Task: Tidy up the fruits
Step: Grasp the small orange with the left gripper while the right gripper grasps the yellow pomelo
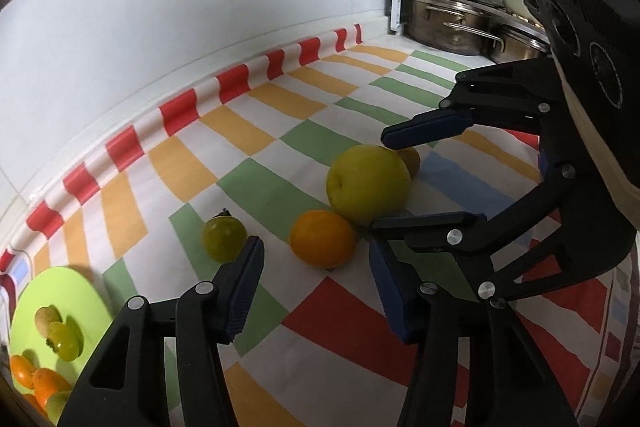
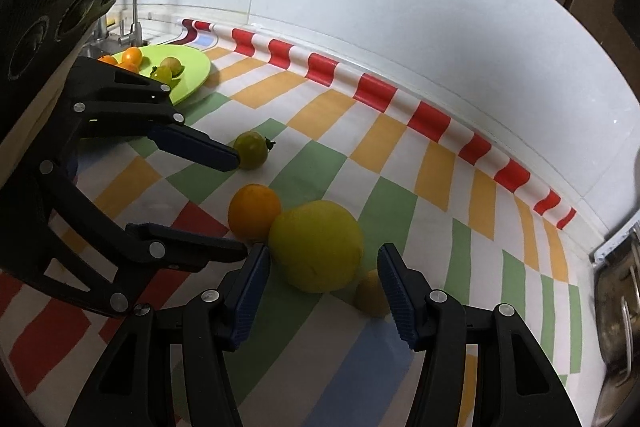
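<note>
Four fruits loose on the checked cloth (image 1: pixel 280 131): one orange (image 1: pixel 322 239), one big yellow fruit (image 1: pixel 368 183), one green tomato (image 1: pixel 223 239), one small brown fruit (image 1: pixel 412 159). Lower left, the plate (image 1: pixel 80 291) holds several more. Left gripper (image 1: pixel 316 291) and right gripper (image 2: pixel 324 291) both gape, grasping nothing.

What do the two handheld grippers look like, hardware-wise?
Both match: the left gripper and right gripper have black plastic linkage arms with cut-out windows, silver round pivot screws, and dark blue ribbed finger pads. Behind sits a black textured housing with round recesses. No cables visible.
</note>
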Demonstrator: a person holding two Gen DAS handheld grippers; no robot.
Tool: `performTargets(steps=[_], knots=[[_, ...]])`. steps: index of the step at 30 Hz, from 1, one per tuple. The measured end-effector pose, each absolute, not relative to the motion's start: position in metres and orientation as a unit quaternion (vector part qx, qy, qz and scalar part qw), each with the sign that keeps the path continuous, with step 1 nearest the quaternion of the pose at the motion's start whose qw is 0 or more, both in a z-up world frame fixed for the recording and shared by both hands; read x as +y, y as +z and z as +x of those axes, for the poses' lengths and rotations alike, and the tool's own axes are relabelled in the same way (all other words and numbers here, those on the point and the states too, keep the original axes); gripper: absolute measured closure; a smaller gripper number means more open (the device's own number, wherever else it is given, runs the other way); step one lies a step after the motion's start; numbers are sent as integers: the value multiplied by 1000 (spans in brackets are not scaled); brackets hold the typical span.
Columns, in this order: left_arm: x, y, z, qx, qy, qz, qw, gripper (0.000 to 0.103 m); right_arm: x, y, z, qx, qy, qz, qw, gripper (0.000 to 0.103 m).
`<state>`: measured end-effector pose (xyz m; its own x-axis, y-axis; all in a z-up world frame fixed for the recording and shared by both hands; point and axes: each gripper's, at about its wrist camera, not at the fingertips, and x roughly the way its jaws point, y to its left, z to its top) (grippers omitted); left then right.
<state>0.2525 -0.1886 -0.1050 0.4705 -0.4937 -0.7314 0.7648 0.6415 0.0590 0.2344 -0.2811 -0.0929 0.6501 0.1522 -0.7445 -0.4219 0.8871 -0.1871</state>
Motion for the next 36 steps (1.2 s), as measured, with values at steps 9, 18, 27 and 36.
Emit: performTargets(steps=[9, 18, 27, 36], knots=[[-194, -111, 267, 376, -389, 189, 819, 59, -285, -100, 247, 396, 165, -164, 888, 47], [-185, -103, 262, 374, -359, 165, 839, 67, -283, -100, 241, 387, 162, -153, 895, 52], [-167, -84, 253, 357, -316, 128, 870, 67, -282, -89, 233, 377, 155, -129, 904, 53], [-142, -65, 240, 355, -279, 94, 887, 67, -275, -59, 220, 345, 135, -95, 924, 53]])
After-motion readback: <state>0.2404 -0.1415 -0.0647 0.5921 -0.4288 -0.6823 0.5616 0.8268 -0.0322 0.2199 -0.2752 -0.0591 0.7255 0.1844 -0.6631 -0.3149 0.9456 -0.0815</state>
